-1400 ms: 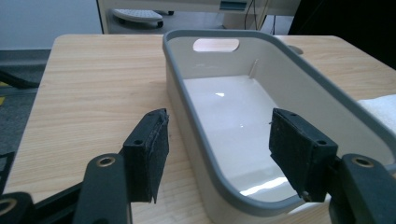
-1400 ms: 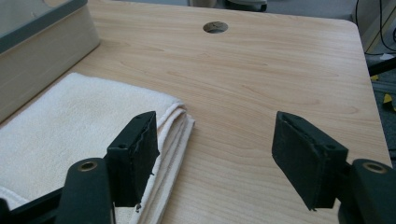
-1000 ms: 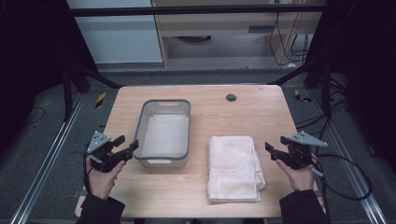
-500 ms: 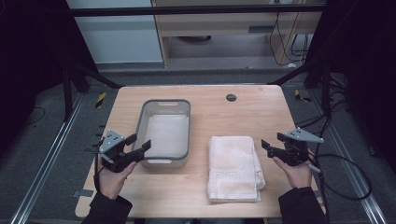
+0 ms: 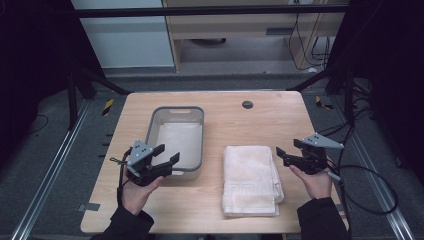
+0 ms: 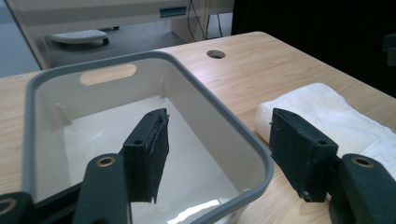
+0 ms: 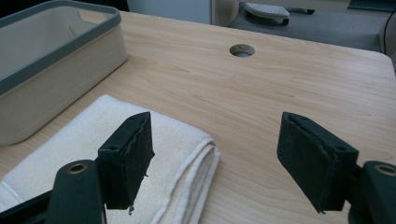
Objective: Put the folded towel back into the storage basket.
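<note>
- Presently both tongs hover above the wooden table (image 5: 225, 117) with nothing between their pads, and the folded white towel (image 5: 251, 177) appears to be the piece of work in hand.
- The right gripper (image 5: 283, 154) is held just off the towel's right edge, its jaws pointing at the fold; they have just been opening further and stand wide and empty.
- In the right gripper view one pad (image 7: 128, 156) sits over the towel's corner (image 7: 154, 154) while the other hangs over bare wood, so the stacked layers lie between them, probably to let the jaws bracket the edge for a pinch.
- The left gripper (image 5: 167, 154) stands at the near right corner of the grey tub (image 5: 177, 111), jaws wide and holding nothing.
- In the left gripper view the tub's rim (image 6: 219, 119) runs between the two pads, one pad (image 6: 149, 151) above the white interior and the other outside, with the towel (image 6: 322, 114) beyond that outer pad.
- This placement looks like either a pause on the way across to the towel or a readiness to steady the tub; which one cannot be told.
- The towel lies flat, apart from the tub, between the two tongs and nearer the right one.
</note>
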A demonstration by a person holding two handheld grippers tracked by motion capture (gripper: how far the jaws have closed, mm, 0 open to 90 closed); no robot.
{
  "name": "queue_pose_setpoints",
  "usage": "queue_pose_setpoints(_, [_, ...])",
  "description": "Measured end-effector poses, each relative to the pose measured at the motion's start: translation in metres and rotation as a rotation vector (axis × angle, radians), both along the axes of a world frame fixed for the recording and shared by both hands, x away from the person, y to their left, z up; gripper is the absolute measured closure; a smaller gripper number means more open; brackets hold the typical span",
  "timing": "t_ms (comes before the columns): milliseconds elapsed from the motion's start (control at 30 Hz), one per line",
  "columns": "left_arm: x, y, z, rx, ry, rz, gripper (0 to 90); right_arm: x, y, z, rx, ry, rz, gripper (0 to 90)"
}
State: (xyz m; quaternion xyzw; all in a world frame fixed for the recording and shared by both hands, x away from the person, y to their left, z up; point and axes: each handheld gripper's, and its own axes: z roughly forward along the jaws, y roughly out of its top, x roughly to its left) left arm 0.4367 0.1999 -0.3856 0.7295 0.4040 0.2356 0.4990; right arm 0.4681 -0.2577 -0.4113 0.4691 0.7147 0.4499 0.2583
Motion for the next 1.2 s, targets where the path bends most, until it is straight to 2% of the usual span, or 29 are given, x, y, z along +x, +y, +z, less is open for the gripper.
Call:
queue_pose_setpoints(200, [-0.001, -0.02, -0.003, 0.004, 0.01, -0.048, 37.8, 0.003, 0.003, 0.0, 0.008, 0.006, 0.009, 25.7])
queue_pose_setpoints(700, [-0.005, -0.064, -0.018, 0.052, 0.04, -0.137, 37.4, 0.011, 0.012, -0.003, 0.001, 0.026, 0.025, 24.7])
queue_pose_setpoints(900, [-0.008, -0.077, -0.024, 0.07, 0.057, -0.166, 37.2, 0.014, 0.015, -0.007, -0.026, 0.033, 0.026, 25.7])
queue_pose_setpoints(1200, [-0.012, -0.09, -0.034, 0.092, 0.074, -0.193, 37.1, 0.018, 0.016, -0.012, -0.009, 0.044, 0.026, 24.8])
